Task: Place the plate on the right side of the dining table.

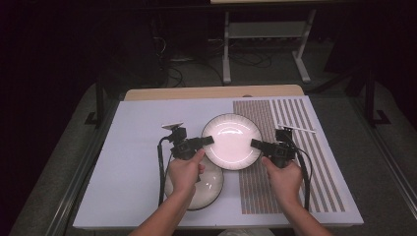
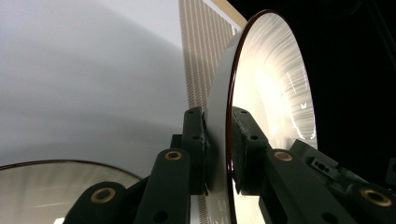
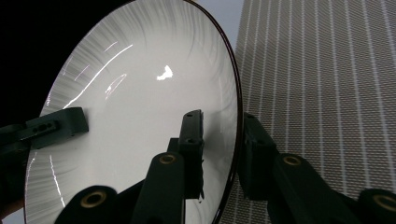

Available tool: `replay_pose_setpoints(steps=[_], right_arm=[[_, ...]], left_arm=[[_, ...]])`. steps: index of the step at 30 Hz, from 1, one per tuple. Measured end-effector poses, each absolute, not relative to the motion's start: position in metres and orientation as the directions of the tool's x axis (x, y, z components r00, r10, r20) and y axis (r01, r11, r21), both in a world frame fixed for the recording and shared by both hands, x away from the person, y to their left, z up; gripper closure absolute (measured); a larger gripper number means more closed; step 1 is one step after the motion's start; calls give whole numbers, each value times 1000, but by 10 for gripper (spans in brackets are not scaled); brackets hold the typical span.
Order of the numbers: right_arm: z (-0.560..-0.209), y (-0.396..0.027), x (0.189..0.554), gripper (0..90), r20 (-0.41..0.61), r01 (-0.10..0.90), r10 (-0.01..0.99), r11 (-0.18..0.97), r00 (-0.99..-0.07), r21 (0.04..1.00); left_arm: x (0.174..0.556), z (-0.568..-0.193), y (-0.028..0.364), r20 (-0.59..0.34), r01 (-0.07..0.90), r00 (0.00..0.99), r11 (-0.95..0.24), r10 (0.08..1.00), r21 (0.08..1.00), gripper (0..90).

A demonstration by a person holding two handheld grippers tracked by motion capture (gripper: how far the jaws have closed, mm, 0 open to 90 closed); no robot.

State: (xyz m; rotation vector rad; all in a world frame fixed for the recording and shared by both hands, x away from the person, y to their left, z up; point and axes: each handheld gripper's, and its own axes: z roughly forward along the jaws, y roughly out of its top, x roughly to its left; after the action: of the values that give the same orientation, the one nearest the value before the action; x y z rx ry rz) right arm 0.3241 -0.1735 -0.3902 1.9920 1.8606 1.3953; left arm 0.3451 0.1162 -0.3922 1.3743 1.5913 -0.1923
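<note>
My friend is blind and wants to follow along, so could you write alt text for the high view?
A person's two hands each hold black tongs clamped on opposite edges of a white plate, left tongs and right tongs. A second plate lies partly under the left hand, on a pale table mat with a striped section at right.

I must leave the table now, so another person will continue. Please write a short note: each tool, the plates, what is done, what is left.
Left tool: shut on the upper plate, at its left rim.
Right tool: shut on the same plate, at its right rim.
The upper plate is held between both tools, partly above the striped mat.
The lower plate lies on the white board, under the left hand.
Done: upper plate gripped on both sides.
Left: probably set it down; where is not clear.
</note>
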Motion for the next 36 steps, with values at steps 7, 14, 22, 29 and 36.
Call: replay_pose_setpoints(steps=[7, 14, 22, 29, 36], right_arm=[[-392, -192, 322, 731, 539, 748, 834, -282, -119, 601], [-393, -211, 321, 732, 535, 739, 841, -313, -75, 597], [-397, -236, 322, 730, 528, 728, 849, -351, -19, 590], [-399, -253, 321, 732, 510, 721, 860, -363, 16, 590], [-404, -266, 321, 731, 497, 714, 867, -379, 51, 589]], left_arm=[[350, -394, 98, -733, 829, 139, 327, 666, 454, 771], [355, -398, 74, -737, 840, 147, 310, 660, 446, 770], [365, -402, 46, -732, 853, 165, 276, 661, 442, 768], [373, -411, 25, -740, 868, 172, 254, 650, 426, 763], [382, -418, 6, -732, 874, 193, 225, 653, 431, 759]])
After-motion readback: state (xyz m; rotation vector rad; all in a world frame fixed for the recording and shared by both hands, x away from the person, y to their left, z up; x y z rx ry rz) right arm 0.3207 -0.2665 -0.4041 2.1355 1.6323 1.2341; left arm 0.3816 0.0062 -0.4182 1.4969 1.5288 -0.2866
